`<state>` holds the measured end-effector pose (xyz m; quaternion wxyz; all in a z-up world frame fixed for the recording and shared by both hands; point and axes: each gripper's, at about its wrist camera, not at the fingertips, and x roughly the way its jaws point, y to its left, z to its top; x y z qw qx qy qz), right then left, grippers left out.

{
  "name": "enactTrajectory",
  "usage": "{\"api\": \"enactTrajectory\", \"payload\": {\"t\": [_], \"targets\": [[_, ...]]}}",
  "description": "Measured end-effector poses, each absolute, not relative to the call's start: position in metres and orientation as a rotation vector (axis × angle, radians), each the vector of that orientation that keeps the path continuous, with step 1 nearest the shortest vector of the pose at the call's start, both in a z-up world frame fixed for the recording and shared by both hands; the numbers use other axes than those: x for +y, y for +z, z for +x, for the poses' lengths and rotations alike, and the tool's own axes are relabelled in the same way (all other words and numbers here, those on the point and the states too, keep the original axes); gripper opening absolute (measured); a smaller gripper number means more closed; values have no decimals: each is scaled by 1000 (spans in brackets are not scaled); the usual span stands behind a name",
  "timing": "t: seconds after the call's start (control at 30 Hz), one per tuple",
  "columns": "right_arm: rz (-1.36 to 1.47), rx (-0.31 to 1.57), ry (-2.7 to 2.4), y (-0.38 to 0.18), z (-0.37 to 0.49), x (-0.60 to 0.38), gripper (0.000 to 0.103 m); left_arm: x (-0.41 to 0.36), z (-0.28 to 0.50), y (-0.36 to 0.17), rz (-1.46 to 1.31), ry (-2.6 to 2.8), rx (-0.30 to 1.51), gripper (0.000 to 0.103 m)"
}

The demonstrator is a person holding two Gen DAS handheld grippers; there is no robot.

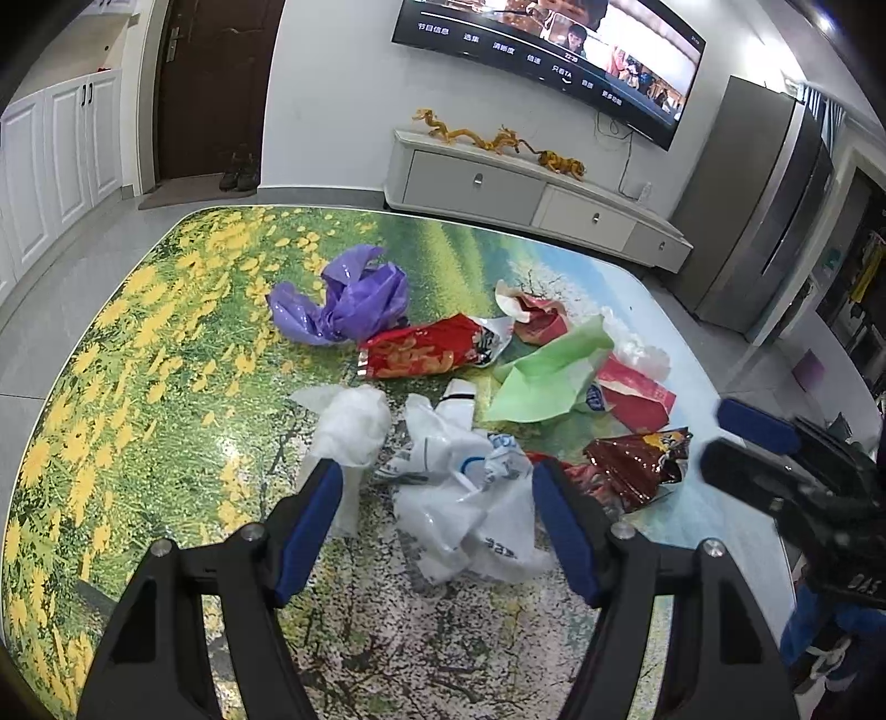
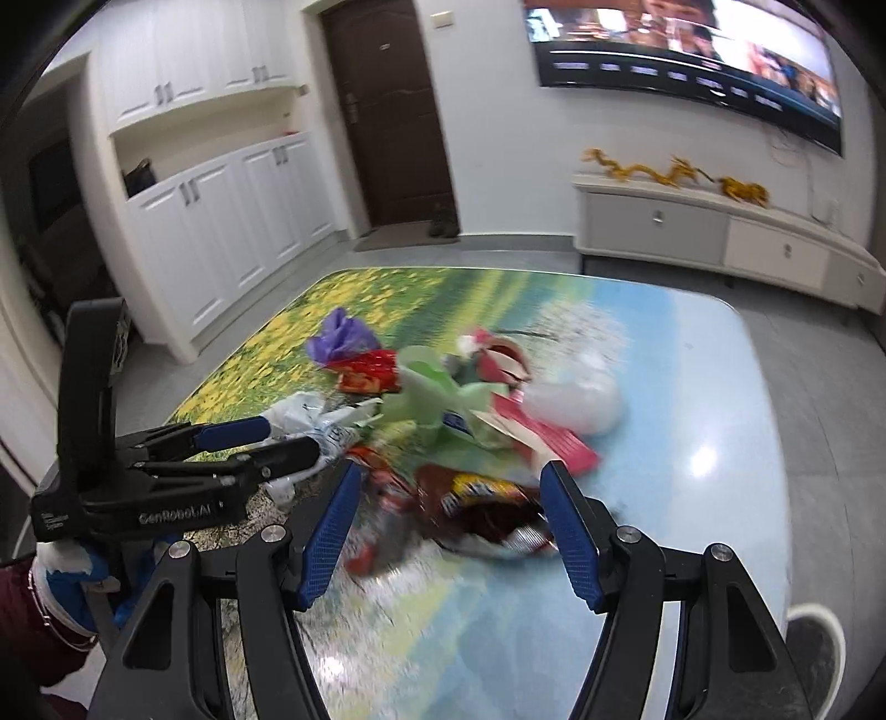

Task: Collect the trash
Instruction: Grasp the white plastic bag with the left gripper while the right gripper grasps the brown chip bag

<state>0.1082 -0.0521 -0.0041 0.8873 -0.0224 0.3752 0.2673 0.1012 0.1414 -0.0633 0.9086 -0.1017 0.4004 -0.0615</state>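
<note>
Left-wrist view showed the left gripper (image 1: 437,487) spread wide and empty, its blue fingers (image 1: 310,526) straddling the crumpled white plastic bag (image 1: 465,498) that lay straight ahead and below on the flower-print table (image 1: 138,360). The right gripper (image 2: 451,498), equally spread and holding nothing, faced the dark brown snack wrapper (image 2: 476,498) at the near right edge of the pile. Each hand appeared nearest its own piece, the bag's length running roughly along the left gripper's line.

The left gripper (image 2: 293,437) body reads "GenRobot.AI", while the television (image 1: 554,50) above the cabinet (image 1: 531,188) shows "22:20" amid a Chinese menu bar.
</note>
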Motion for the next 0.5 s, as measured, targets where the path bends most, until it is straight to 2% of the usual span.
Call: {"api": "enactTrajectory", "payload": {"t": [0.27,0.43,0.5], "targets": [[-143,876,581,-35,131,-48,65,138,101,-71,-205,-159,833,57],[-171,932,599,-48,126,-55,53,136,94,-70,-198,-173,825,53],[-184,938,600,-51,119,-57,45,135,91,-70,-192,-182,826,45]]}}
